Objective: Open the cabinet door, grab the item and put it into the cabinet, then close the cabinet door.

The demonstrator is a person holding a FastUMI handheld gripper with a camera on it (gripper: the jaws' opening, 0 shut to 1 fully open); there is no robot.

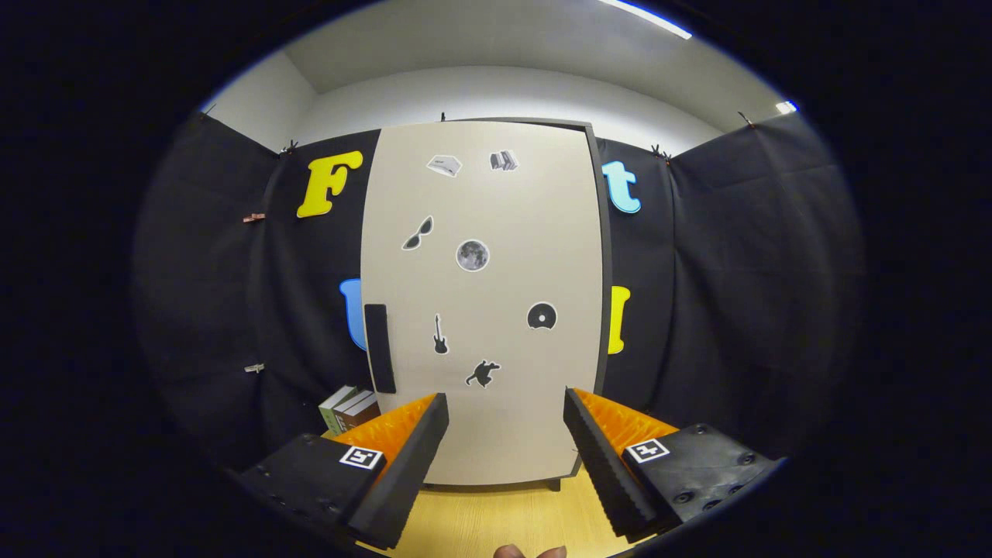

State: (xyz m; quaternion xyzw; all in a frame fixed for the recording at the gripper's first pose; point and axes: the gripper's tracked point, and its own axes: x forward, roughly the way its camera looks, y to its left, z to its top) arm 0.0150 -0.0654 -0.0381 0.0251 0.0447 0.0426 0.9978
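Gripper view: cabinet door [484, 302] stands beyond the spread-fingered tool [505, 411].

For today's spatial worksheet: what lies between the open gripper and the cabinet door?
In the gripper view, just bare wooden tabletop lies between the gripper and the shut door. The fingers are apart, holding nothing.

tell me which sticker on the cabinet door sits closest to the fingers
The running-figure sticker, lowest on the cabinet door, just above the open, empty fingers. The guitar sticker and disc sticker sit higher, the rest higher still.
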